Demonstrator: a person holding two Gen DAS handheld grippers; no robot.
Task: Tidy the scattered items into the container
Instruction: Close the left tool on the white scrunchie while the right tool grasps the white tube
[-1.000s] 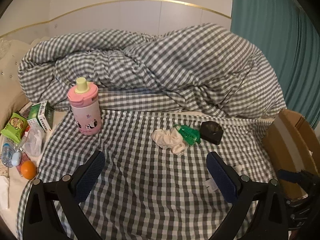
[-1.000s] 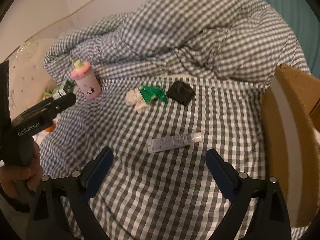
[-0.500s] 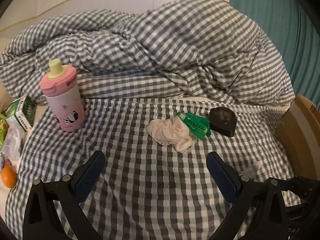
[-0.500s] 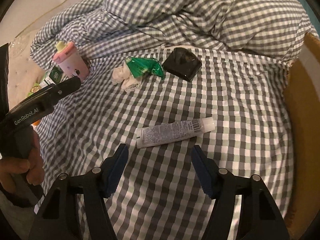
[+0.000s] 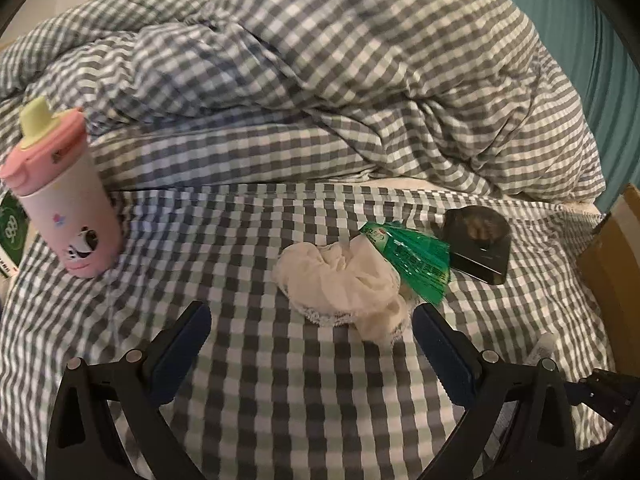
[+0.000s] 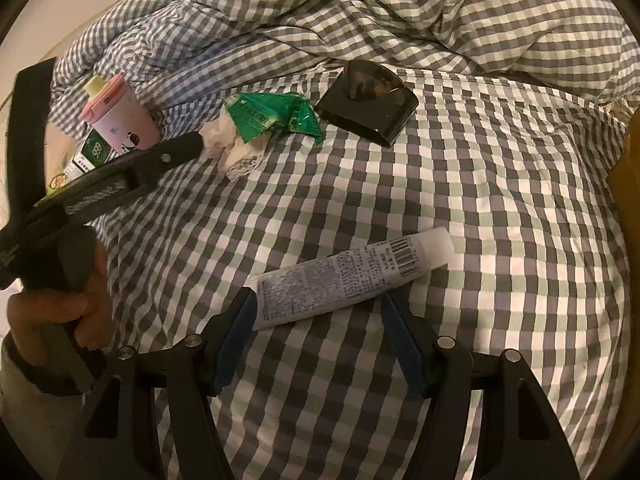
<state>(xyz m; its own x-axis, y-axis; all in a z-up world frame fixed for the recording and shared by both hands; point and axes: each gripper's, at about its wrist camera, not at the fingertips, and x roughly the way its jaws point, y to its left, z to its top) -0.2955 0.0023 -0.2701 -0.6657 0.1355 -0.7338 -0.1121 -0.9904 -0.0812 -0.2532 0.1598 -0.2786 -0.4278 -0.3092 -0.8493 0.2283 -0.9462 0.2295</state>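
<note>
On the checked bedsheet lies a white printed tube (image 6: 348, 276), slantwise across the tips of my right gripper (image 6: 318, 304). Its jaws stand partly open and the pads do not press the tube. My left gripper (image 5: 310, 314) is wide open just short of a crumpled cream lace cloth (image 5: 340, 284); nothing is between its fingers. A green foil packet (image 5: 412, 256) rests on that cloth, with a black box (image 5: 476, 240) beside it. A pink bottle (image 5: 68, 200) with a panda picture stands upright at the left. The cardboard container (image 5: 616, 264) shows at the right edge.
A bunched checked duvet (image 5: 360, 80) fills the back of the bed. A green carton (image 6: 96, 152) lies behind the pink bottle. In the right wrist view, a person's hand (image 6: 56, 308) holds the left gripper, whose fingers (image 6: 176, 152) reach the cloth. A teal curtain (image 5: 608, 40) hangs at the right.
Both grippers have sunk toward the sheet and come closer to their items. The right jaws have narrowed and the tube now lies at their tips. The left jaws stayed wide.
</note>
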